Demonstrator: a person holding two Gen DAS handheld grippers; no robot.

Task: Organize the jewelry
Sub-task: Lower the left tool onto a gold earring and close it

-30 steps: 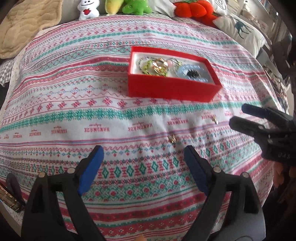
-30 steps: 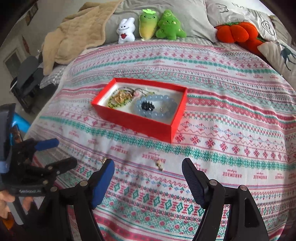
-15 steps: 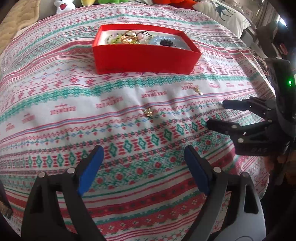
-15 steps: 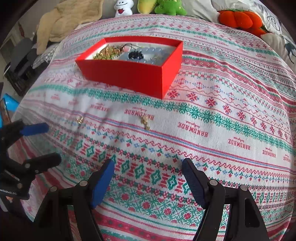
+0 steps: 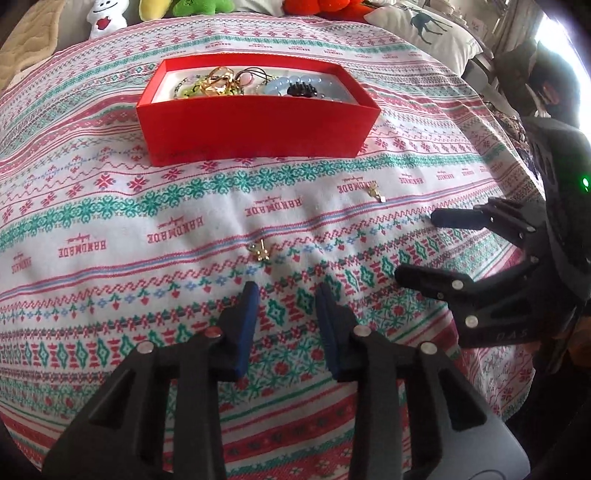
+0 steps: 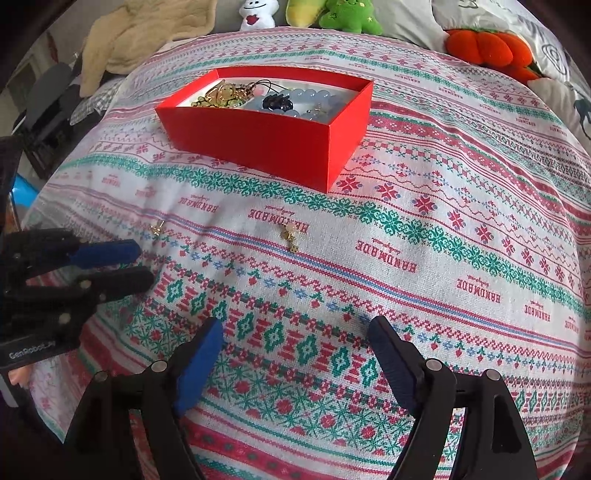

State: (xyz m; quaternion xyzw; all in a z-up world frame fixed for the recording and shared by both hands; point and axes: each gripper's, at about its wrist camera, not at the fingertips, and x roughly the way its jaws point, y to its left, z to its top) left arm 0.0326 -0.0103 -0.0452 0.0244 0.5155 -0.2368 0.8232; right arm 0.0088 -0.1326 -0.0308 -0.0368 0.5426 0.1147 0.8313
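Observation:
A red jewelry box (image 5: 255, 122) sits on the patterned bedspread, with gold chains, a pale blue bead bracelet and a black piece inside; it also shows in the right wrist view (image 6: 273, 136). Two small gold earrings lie loose in front of it: one (image 5: 261, 251) just ahead of my left gripper (image 5: 286, 295), the other (image 5: 375, 192) further right. In the right wrist view they appear as a left earring (image 6: 157, 228) and a middle earring (image 6: 289, 236). My left gripper has narrowed but holds nothing. My right gripper (image 6: 295, 332) is wide open and empty.
Plush toys (image 6: 347, 16) and an orange pumpkin cushion (image 6: 487, 46) line the far edge of the bed. A beige blanket (image 6: 140, 33) lies at the back left. The bed edge drops off at left (image 6: 48, 184).
My left gripper's jaws have narrowed from wide open and moved closer to the nearer earring. Both grippers have come lower and nearer to the bedspread.

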